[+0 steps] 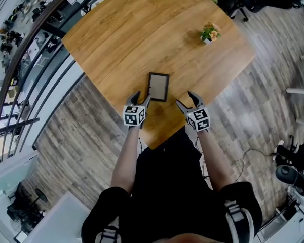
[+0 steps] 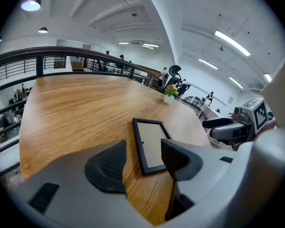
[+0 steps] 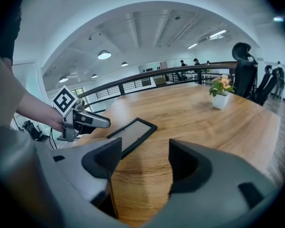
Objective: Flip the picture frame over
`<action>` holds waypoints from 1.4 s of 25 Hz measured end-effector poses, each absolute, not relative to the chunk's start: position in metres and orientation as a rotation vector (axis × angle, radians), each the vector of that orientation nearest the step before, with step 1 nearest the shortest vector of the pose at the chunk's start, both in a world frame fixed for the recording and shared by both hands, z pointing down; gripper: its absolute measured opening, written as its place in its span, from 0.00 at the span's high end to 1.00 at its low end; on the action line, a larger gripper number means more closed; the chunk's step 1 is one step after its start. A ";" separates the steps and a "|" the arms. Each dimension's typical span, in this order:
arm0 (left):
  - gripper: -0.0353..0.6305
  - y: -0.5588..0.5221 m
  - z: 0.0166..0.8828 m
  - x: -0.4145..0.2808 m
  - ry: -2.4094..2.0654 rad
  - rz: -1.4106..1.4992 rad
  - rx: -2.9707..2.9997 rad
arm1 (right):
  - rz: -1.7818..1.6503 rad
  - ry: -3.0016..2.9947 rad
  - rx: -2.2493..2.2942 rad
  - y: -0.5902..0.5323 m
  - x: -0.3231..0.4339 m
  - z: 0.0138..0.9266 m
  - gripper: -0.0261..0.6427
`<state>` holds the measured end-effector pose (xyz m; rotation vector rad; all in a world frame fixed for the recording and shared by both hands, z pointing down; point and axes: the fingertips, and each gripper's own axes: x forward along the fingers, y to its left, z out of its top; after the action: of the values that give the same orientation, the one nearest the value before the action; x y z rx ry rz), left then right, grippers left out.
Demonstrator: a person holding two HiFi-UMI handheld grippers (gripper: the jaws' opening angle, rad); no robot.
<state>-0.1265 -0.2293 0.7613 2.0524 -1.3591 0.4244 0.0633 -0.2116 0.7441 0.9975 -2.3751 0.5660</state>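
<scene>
The picture frame (image 1: 158, 86) lies flat on the wooden table (image 1: 142, 29) near its front corner, with a black rim round a pale panel. My left gripper (image 1: 142, 99) is open just short of the frame's near left corner, with nothing between its fingers. In the left gripper view the frame (image 2: 151, 144) lies just beyond the open left gripper (image 2: 143, 160). My right gripper (image 1: 186, 99) is open to the right of the frame, over bare wood. In the right gripper view the frame (image 3: 133, 134) lies ahead and to the left of the right gripper (image 3: 145, 158).
A small potted plant (image 1: 210, 33) stands far back on the right of the table. The table's near corner (image 1: 151, 145) lies close behind both grippers. A dark railing (image 1: 30, 59) runs along the left. Office chairs (image 3: 242, 75) stand beyond the table.
</scene>
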 end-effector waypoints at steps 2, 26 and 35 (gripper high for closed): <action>0.58 -0.232 0.767 -0.125 -1.359 0.431 2.045 | 0.572 -2.373 0.996 -0.213 0.063 0.746 0.50; 0.59 -0.254 0.805 -0.125 -1.450 0.636 1.978 | 0.622 -2.381 0.951 -0.219 0.063 0.759 0.54; 0.64 -0.251 0.806 -0.123 -1.474 0.684 1.967 | 0.640 -2.369 0.953 -0.209 0.065 0.764 0.55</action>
<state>-0.1232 -0.2512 0.8064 1.9672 -1.4742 0.6845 0.0652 -0.2088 0.7636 0.9532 -2.3690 0.6402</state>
